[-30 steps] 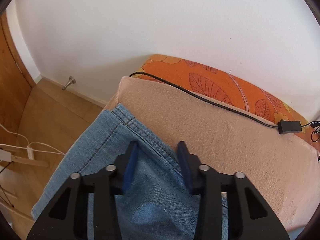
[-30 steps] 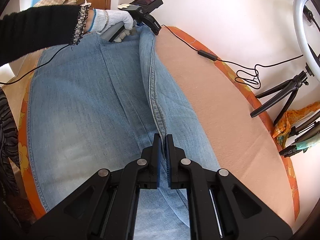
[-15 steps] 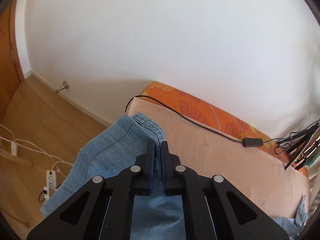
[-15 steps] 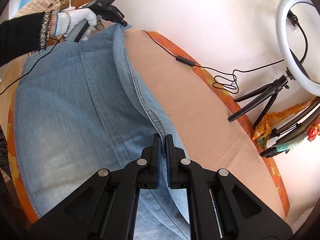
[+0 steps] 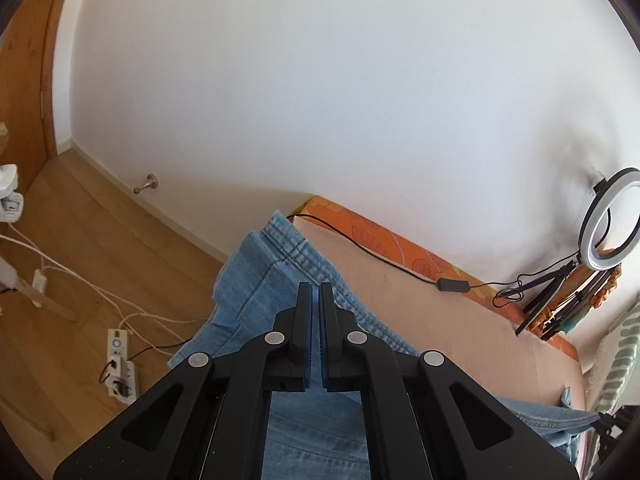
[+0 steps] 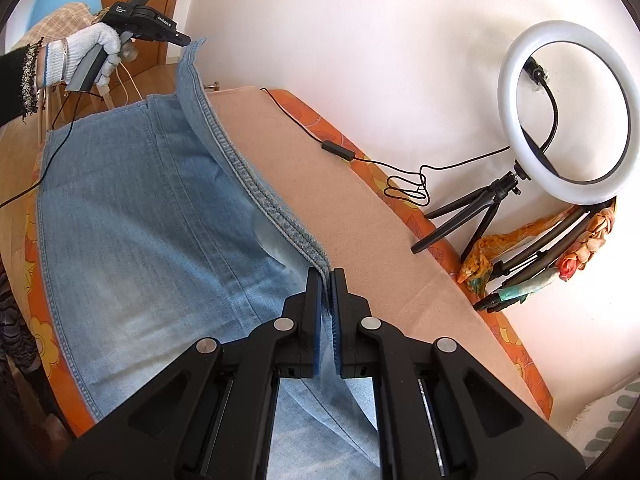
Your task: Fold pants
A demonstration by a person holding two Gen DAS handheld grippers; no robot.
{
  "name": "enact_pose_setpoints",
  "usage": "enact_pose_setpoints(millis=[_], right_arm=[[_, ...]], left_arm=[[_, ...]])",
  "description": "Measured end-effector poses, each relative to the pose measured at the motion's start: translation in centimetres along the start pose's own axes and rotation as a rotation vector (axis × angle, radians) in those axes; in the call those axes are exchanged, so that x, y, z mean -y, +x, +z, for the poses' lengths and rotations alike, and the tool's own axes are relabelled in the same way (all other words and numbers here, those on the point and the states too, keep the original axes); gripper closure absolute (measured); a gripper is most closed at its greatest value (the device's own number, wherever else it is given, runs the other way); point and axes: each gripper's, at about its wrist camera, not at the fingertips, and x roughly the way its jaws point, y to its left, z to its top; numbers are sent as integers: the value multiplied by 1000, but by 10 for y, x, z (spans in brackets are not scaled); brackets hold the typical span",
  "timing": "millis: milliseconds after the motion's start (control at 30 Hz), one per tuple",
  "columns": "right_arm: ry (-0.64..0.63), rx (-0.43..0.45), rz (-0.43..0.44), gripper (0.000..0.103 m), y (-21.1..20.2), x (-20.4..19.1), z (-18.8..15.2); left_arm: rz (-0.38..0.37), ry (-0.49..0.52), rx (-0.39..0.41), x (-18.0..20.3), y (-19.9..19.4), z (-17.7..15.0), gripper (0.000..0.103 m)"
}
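Note:
Light blue jeans lie spread on a peach blanket. My right gripper is shut on the thick side seam of the upper leg and holds that edge raised off the layer below. In the right wrist view my left gripper, held by a hand in a white glove, is shut on the hem corner at the far end, well above the bed. In its own view the left gripper is shut on the jeans, whose hem hangs past the bed's end.
A ring light on a small tripod stands at the wall on the right. Its black cable runs along the blanket's far edge. An orange floral cover lies under the blanket. A power strip and cords lie on the wooden floor.
My left gripper closed on the hem and lifted it up off the bed. My right gripper rose a little with the seam still in it, so the whole edge now stands raised.

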Motion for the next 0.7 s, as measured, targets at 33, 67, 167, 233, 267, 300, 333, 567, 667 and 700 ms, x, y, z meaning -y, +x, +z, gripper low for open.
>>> enact_pose_setpoints(millis=[33,67,167,233,267,300,333,567,667,700], right_arm=[[-8,3,-2,98,-7,-5,-2],[-11,5,-4,98,-14,-9,-4],[-3,6,10,98,-32,-24,-11],[-15,-5,17,98,-38,-38,-19],[-35,-12,11,98,-41,-47,-23],[-45,-21,16,98,-43,-56,-28],[-46,-27,30,98,-45,-64,-33],[-44,-48,62,98,-51,-95,-51],[-38,-50,66,98,-51,-96,-54],[-37,-49,67,98,-51,-96,-54]], left_arm=[[-5,-6,7,-4,-9,-3,102],[-12,-15,13,-9,-18,-7,102],[-28,-23,29,-21,-40,-21,102],[-31,-25,-3,-28,-45,-33,102],[-33,-24,-18,-31,-46,-39,102],[-38,-26,-37,-32,-46,-45,102],[-46,-37,-48,-34,-46,-50,102],[-41,-123,-156,-33,-21,-72,82],[-39,-174,-176,-30,-7,-75,78],[-20,-183,-192,-30,-1,-75,71]])
